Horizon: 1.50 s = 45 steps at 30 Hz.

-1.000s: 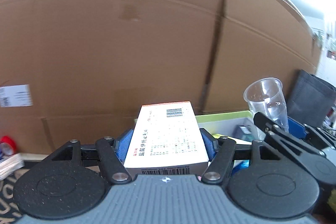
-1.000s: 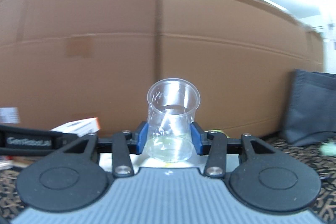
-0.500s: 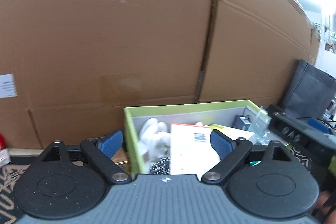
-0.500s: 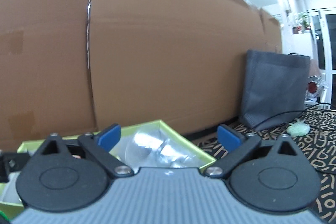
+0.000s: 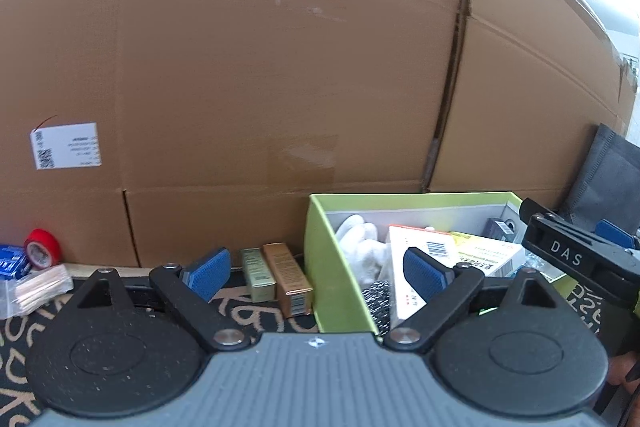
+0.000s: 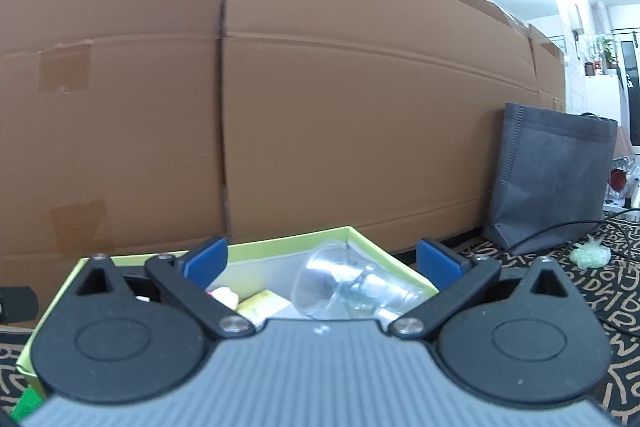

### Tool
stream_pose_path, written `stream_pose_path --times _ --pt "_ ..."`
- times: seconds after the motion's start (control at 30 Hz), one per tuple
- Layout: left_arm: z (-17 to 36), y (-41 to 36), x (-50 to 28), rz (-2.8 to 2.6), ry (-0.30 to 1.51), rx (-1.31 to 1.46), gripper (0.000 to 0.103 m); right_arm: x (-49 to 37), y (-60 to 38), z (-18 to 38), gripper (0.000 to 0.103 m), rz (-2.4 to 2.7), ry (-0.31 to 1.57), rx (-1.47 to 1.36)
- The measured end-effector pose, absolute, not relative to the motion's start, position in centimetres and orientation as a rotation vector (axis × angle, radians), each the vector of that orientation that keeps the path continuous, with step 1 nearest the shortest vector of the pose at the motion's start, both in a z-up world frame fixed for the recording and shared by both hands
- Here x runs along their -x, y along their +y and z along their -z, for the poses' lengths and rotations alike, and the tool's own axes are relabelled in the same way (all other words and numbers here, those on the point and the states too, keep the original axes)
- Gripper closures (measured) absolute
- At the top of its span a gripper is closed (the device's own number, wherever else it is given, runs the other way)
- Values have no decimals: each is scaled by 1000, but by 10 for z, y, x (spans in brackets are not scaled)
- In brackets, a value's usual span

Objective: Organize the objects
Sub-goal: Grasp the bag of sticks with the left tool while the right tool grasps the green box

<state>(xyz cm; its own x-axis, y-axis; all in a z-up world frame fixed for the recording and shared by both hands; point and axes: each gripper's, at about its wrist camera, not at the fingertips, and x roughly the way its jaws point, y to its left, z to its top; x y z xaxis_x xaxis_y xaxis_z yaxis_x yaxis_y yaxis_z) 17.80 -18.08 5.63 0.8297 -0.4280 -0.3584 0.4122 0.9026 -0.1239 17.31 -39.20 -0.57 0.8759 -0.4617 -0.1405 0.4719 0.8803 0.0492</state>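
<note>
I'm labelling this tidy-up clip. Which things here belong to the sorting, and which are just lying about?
Job:
green box
white medicine carton
clear plastic cup
white gloves
two small cartons

Lying about:
cardboard wall
grey bag
red tape roll

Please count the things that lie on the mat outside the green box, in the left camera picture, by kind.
Small boxes: 2
Red tape roll: 1
Blue packet: 1
Bundle of wooden sticks: 1
Total: 5
</note>
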Motion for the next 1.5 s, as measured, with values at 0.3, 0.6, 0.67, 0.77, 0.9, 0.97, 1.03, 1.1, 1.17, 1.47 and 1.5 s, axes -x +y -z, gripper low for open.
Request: stream_pose_path --times 0.3,0.6,0.67,0.77,0.9,0.97,1.03,1.1,1.17,1.47,1.5 --pt "-57 -145 -170 380 401 50 6 -166 -363 -5 0 362 96 -60" --pt "-46 -90 -170 256 408 51 6 -164 -319 -6 0 189 80 26" --pt "-39 -75 -175 214 428 80 6 -162 -308 -4 0 119 82 25" --pt "-22 -49 -185 162 461 118 6 -163 -290 -1 0 -4 123 21" --pt "-7 -20 -204 83 487 96 6 -161 -260 5 0 -128 178 69" --pt "-5 -4 -213 36 489 84 6 -158 -245 9 0 -161 197 113" --pt "-5 16 -217 -2 498 131 6 -152 -234 12 0 -175 226 148" --pt "-6 34 -223 11 515 211 6 -142 -228 15 0 -175 247 170" --pt "-6 42 -227 19 528 257 6 -132 -227 19 0 -163 283 176" --pt "-2 21 -269 90 555 89 6 -148 -259 52 0 -141 611 23" --pt "0 19 -276 82 568 61 6 -154 -258 52 0 -137 625 18"
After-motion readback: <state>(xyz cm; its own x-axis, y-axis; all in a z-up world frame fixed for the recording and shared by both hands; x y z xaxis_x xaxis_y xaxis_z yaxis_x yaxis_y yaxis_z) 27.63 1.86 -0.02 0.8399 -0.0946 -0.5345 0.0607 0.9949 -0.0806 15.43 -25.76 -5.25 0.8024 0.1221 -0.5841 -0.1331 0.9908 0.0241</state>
